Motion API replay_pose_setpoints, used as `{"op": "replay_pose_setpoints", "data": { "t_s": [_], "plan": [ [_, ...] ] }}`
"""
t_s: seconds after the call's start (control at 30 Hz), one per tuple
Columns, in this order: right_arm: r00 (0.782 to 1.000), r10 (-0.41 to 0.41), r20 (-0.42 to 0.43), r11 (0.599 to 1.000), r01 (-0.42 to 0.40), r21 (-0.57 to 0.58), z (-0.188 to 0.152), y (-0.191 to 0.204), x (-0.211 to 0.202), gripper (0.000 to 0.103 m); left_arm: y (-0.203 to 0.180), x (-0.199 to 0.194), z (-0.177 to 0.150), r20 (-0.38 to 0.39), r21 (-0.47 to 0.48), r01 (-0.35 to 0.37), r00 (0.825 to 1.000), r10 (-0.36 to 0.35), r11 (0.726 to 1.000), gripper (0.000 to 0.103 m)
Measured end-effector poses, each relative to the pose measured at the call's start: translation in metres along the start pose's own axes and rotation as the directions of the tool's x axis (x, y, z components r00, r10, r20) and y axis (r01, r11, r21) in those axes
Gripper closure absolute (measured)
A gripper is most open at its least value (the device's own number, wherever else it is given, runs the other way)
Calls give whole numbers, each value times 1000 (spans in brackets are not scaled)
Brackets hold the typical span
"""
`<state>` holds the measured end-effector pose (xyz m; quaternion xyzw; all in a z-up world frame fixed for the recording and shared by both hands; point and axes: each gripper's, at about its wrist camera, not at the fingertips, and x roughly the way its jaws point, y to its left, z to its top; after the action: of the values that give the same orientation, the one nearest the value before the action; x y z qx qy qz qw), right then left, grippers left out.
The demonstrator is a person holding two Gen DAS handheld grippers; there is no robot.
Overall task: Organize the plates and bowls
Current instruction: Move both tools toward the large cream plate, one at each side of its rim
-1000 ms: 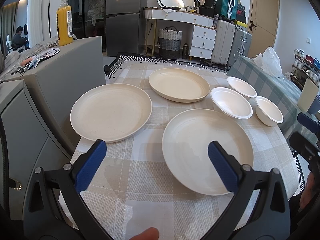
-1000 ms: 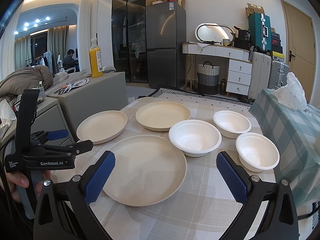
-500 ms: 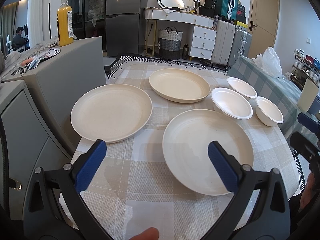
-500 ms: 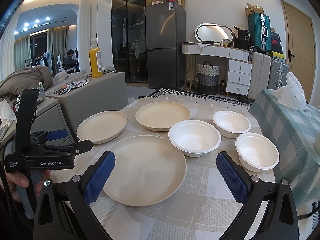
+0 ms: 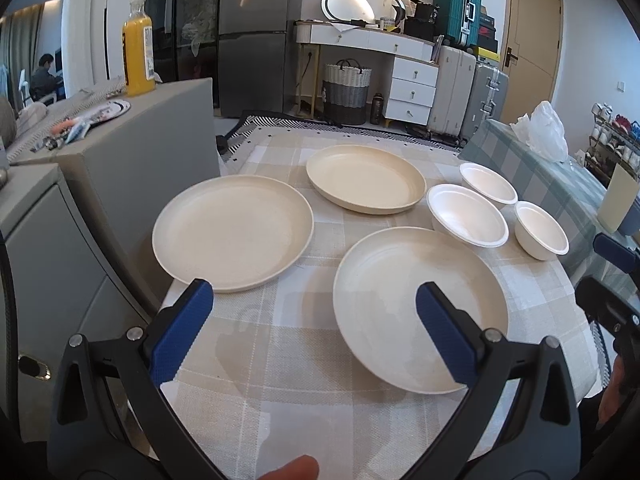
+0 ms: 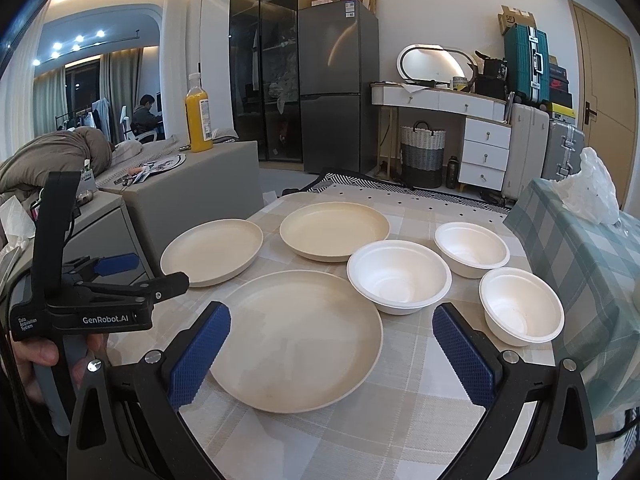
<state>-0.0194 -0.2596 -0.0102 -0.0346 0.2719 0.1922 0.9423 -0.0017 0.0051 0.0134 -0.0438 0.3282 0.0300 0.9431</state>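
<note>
Three cream plates lie on the checked tablecloth: a near plate (image 5: 420, 304) (image 6: 296, 336), a left plate (image 5: 232, 232) (image 6: 212, 250) and a far plate (image 5: 366, 178) (image 6: 334, 230). Three white bowls stand to the right: a large bowl (image 5: 466, 214) (image 6: 398, 276), a far bowl (image 5: 488, 182) (image 6: 472, 248) and a near right bowl (image 5: 540, 234) (image 6: 520, 306). My left gripper (image 5: 314, 320) is open and empty above the table's near edge. My right gripper (image 6: 332, 344) is open and empty, hovering before the near plate.
A grey cabinet (image 5: 132, 148) with an orange juice bottle (image 5: 138, 60) stands left of the table. A second table with a green checked cloth (image 6: 588, 248) and a white plastic bag (image 6: 592, 188) stands at the right. The left gripper's body (image 6: 80, 304) shows at the right wrist view's left edge.
</note>
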Motion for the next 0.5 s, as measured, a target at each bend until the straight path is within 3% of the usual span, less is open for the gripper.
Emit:
{"op": "replay_pose_setpoints", "data": {
  "t_s": [0.5],
  "plan": [
    [999,38,-4,999,-38,-36,23,18,12,0,17,-8,20,-21,-3,-34,999,34,999,2]
  ]
}}
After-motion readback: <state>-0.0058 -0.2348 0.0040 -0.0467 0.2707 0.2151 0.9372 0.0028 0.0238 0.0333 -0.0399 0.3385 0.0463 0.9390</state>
